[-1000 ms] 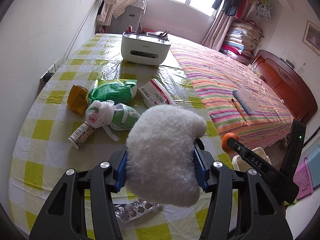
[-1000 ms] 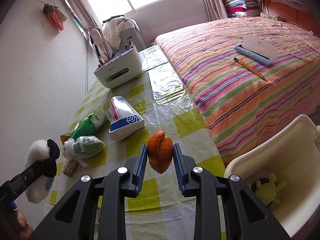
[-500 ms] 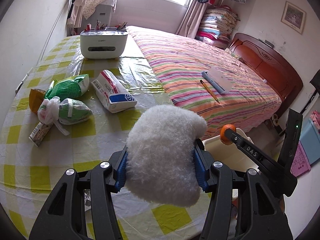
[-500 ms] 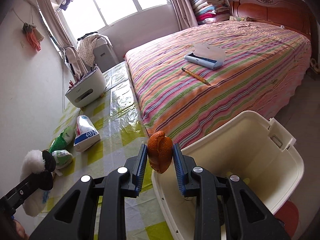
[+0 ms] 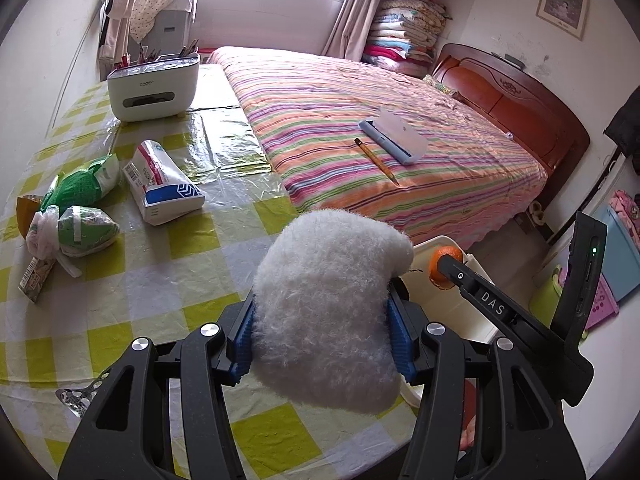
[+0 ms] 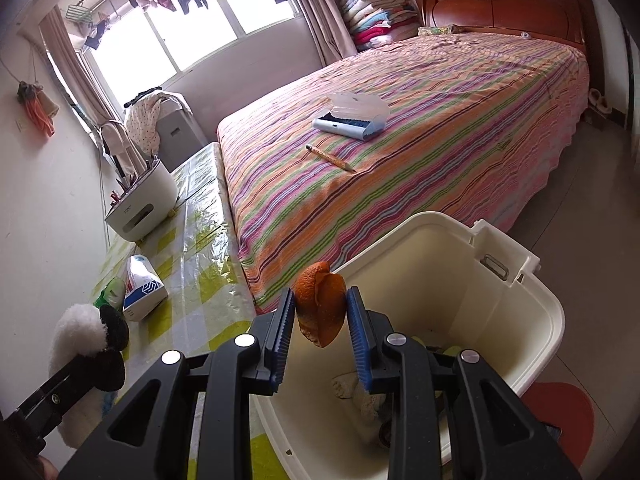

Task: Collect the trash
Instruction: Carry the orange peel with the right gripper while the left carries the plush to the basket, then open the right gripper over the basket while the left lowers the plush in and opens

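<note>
Orange peel [image 6: 320, 305] pinched in our right gripper [image 6: 320, 334] hangs over the cream plastic bin [image 6: 532, 312], so we should centre it before releasing, while our left gripper [image 5: 322, 334] clamps the white fluffy toy [image 5: 328, 304].

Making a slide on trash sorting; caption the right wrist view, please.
Right gripper holds orange peel above the white bin beside the bed.

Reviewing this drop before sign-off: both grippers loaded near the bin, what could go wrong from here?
1. The orange peel sits over the near rim of the bin, with the right gripper clamped on it. Released here, it might clip the edge and land on the floor.
2. The left gripper holds a bulky plush toy close beside the right one; the two could collide over the opening.
3. The plush hides most of the left camera's view of the bin, so aiming may be poor.
</note>
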The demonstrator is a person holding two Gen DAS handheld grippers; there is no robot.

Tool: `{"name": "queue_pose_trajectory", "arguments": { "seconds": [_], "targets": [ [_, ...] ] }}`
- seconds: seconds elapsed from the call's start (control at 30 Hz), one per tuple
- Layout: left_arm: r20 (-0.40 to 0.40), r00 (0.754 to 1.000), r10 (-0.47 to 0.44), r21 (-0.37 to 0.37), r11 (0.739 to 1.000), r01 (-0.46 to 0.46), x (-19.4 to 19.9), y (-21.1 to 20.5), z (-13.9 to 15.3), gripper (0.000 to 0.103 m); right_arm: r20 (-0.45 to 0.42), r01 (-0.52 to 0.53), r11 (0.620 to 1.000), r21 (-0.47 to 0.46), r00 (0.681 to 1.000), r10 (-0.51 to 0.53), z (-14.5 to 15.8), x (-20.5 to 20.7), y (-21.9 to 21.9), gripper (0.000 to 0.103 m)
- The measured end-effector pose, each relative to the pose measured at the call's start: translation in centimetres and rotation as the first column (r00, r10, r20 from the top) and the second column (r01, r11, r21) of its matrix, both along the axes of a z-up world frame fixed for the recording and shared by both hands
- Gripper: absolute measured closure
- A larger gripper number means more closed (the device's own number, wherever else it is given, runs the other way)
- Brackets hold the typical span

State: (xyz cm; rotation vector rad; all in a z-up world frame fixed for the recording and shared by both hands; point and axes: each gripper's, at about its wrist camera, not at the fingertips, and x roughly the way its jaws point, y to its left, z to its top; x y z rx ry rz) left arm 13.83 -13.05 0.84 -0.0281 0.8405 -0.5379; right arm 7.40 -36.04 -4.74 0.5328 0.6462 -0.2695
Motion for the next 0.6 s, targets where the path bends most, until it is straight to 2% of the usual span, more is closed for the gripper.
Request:
{"name": "queue_pose_trajectory", "arguments": {
  "seconds": [0.27, 0.43, 0.6],
  "targets": [
    [-0.020, 1.000, -0.008, -0.012, 1.000, 0.008, 0.5, -1.3, 0.0, 0.050, -0.010, 0.042, 0.997, 0.060, 0.999, -0.042, -0.7, -0.8, -2.1, 0.073],
    [-0.036, 0.999, -0.015, -0.015, 1.000, 0.015, 0.6, -2.1, -0.3, 0.050, -0.002, 0.062, 0.990, 0.130, 0.998, -0.062, -1.3, -1.2, -3.4, 0.063],
    [-0.061, 0.998, -0.035, -0.020, 0.999, 0.033, 0.7, -3.3, -0.9, 0.050, 0.070, 0.123, 0.979, 0.160, 0.988, -0.136, -0.6, -2.8, -4.5, 0.063]
  ]
}}
